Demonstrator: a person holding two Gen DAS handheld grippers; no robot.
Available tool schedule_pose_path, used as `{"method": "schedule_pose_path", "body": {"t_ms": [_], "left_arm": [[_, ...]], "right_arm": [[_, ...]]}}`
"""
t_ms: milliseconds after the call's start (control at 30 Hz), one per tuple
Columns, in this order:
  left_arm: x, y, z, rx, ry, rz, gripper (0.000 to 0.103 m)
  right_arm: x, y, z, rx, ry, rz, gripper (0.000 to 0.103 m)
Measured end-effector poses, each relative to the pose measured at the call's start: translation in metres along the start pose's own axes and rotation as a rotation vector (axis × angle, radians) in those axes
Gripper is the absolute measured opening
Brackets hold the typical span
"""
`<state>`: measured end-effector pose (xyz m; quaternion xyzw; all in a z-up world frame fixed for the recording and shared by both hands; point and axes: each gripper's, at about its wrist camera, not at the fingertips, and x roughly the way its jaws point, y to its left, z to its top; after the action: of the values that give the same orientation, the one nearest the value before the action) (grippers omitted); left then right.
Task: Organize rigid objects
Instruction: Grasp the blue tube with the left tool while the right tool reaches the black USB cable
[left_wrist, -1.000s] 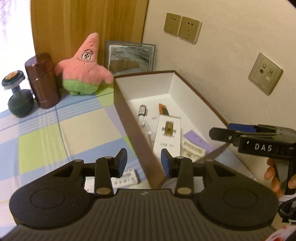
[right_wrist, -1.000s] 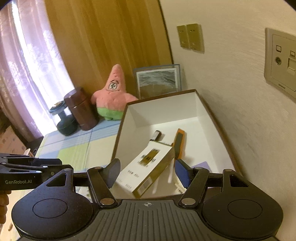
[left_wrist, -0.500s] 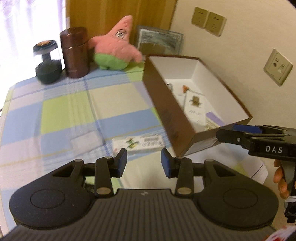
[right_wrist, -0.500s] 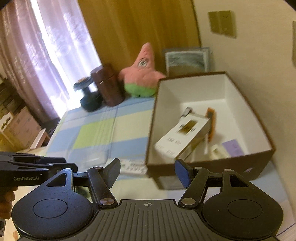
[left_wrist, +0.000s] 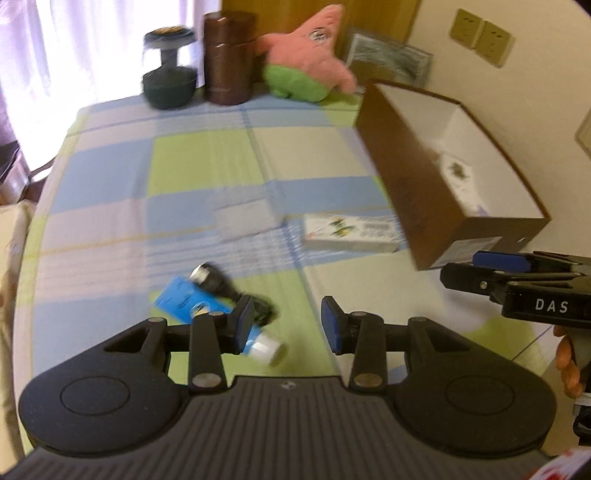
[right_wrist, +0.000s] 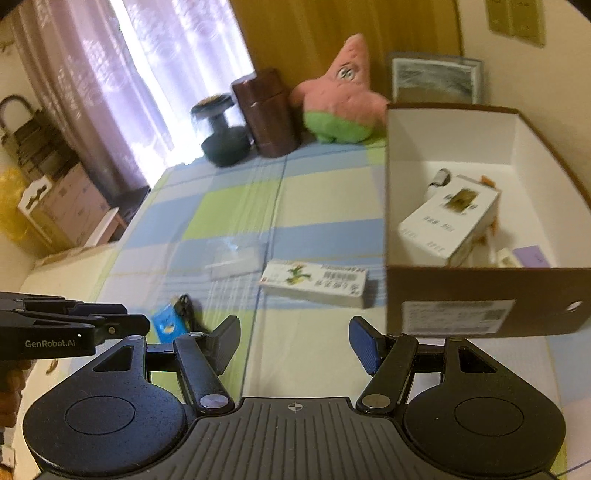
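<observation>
While both grippers (left_wrist: 288, 325) (right_wrist: 294, 345) gape empty, only the right view shows the box's (right_wrist: 480, 295) contents.

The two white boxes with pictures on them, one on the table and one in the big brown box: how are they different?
The box on the table lies flat on the checked cloth; the box inside leans tilted in the brown box. The table one shows a green plant picture, the other a brownish one. Both are white, printed cartons.
</observation>
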<state>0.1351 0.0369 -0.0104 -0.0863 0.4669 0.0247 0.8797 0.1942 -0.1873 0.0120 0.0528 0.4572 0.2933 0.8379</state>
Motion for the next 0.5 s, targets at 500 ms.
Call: {"method": "schedule_pose_path", "body": {"t_ms": [500], "left_arm": [[0.026, 0.043, -0.035, -0.149, 0.097, 0.052, 0.036]], "right_arm": [[0.058, 0.036, -0.018, -0.099, 0.122, 0.069, 0.062]]}}
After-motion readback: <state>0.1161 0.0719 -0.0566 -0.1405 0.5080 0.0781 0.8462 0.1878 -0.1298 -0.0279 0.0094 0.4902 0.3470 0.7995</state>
